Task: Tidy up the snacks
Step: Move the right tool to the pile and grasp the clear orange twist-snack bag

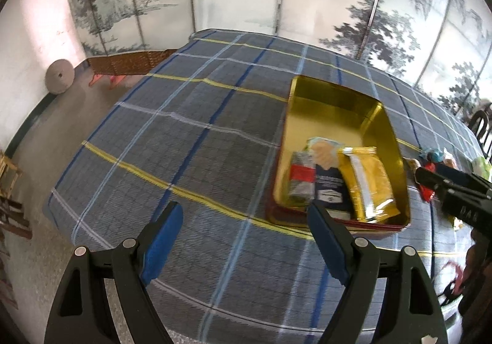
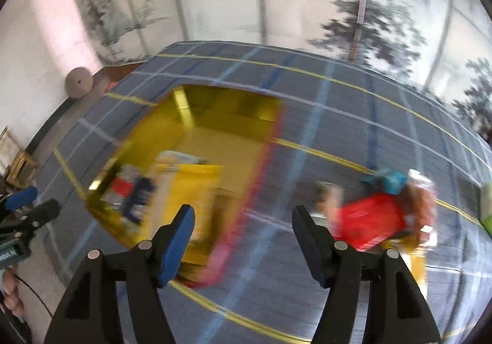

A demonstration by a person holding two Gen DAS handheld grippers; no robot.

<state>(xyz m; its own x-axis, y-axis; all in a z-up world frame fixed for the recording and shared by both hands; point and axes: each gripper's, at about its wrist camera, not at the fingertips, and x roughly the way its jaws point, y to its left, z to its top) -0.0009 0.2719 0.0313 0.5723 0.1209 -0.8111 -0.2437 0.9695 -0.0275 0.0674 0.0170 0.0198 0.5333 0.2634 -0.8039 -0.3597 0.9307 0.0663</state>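
Left wrist view: left gripper [image 1: 246,239] held above a table draped in grey-blue checked cloth with yellow and blue lines [image 1: 190,141], blue-padded jaws spread wide, nothing between them but cloth. Ahead and to the right, an open rectangular gold-lined metal tin with a red outer wall [image 1: 335,104], resting on the cloth. Inside its near end, three snack packs side by side: a grey and red wrapped pack [image 1: 300,179] on the left, a dark navy pack with a pale top [image 1: 327,178] in the middle, a gold foil pouch [image 1: 367,181] on the right. Far end of the tin bare. At the right edge, the right gripper [image 1: 430,181] seen from the side, over a small heap of loose snacks, red and teal among them [image 1: 430,159], lying on the cloth just beyond the tin.

Right wrist view, heavily blurred: right gripper [image 2: 243,239] over the cloth, jaws opening, holding nothing, only checked fabric in the gap. To the left, the gold tin [image 2: 190,116] with the same packs smeared at its near end. To the right, a red packet [image 2: 369,215] with a teal one [image 2: 390,181] just behind it, on the cloth outside the tin. At the far left edge, the left gripper [image 2: 27,199], apart from the tin.
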